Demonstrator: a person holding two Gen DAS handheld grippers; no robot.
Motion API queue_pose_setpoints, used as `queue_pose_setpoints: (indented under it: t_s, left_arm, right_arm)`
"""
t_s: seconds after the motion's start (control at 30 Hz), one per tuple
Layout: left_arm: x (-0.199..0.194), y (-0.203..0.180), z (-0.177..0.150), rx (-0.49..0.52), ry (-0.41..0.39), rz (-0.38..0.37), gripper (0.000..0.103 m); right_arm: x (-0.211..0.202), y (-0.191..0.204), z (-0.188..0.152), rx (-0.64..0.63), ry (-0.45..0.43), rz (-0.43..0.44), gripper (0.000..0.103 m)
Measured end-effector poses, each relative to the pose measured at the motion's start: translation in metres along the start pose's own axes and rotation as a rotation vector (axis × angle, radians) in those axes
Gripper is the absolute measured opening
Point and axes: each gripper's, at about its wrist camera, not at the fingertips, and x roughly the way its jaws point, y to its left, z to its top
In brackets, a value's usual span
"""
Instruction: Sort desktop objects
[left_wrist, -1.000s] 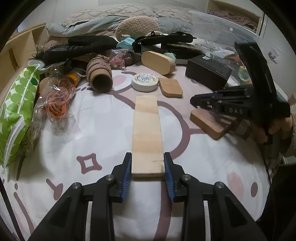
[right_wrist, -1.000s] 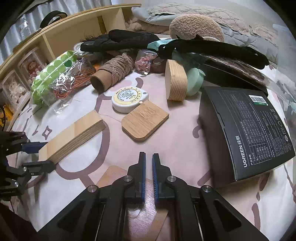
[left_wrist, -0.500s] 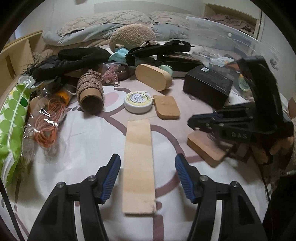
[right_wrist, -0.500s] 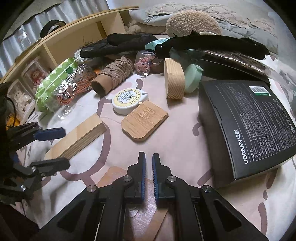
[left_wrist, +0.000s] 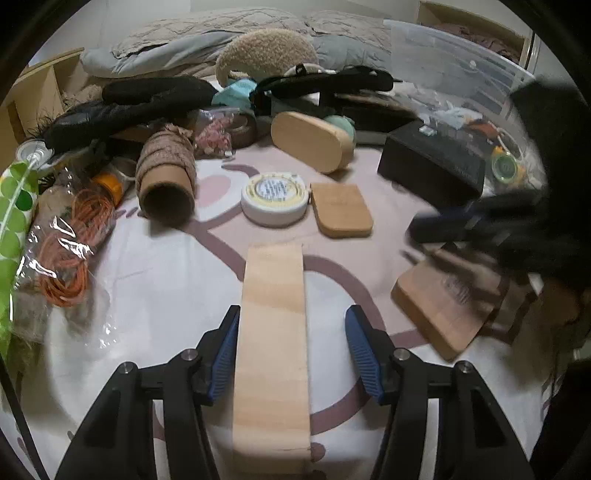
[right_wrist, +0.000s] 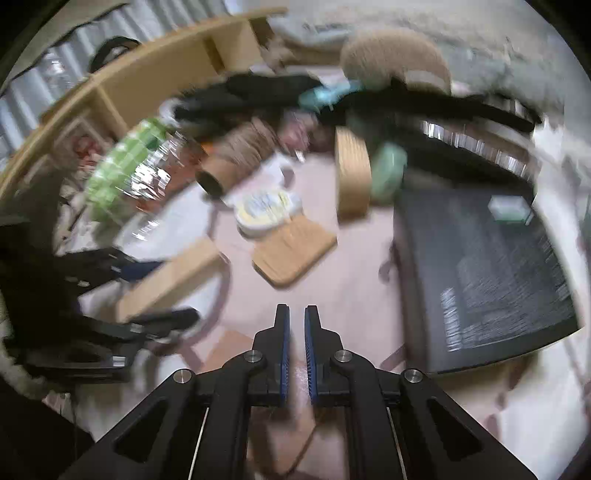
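grey pillows (left_wrist: 221, 40), wooden shelf (right_wrist: 177, 74)

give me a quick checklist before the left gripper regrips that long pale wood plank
1. Long pale wooden plank lying flat on the patterned cloth: ok.
2. Left gripper straddling the plank: ok; its jaws have just been closing a little, with the plank between them.
3. Pads touching the plank: not ok, a gap shows on the right side.
4. Plank centred between the jaws: not ok, it sits closer to the left pad.
5. Right gripper clear of the plank: ok, it is off to the side and shut.
6. Whether the right gripper holds the rounded wooden tile below it: cannot tell, blurred.
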Motion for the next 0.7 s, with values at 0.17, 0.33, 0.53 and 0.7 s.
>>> queue_pose_setpoints:
  t_s: [0.17, 0.33, 0.53, 0.7]
  left_arm:
    - [0.000, 0.003, -0.006, 0.016, -0.022, -0.016, 0.057]
    - [0.002, 0.006, -0.008, 0.003, -0.032, -0.039, 0.057]
    - [0.003, 0.007, -0.010, -0.002, -0.039, -0.053, 0.057]
    - [0.004, 0.008, -0.010, -0.006, -0.040, -0.059, 0.057]
  right_arm:
    - [-0.026, 0.009, -0.010, -0.090, 0.062, 0.074, 0.008]
    - [-0.034, 0.020, -0.041, -0.155, 0.177, 0.147, 0.008]
    - [-0.038, 0.034, -0.060, -0.231, 0.238, 0.193, 0.008]
    - [-0.027, 0.027, -0.054, -0.199, 0.246, 0.127, 0.008]
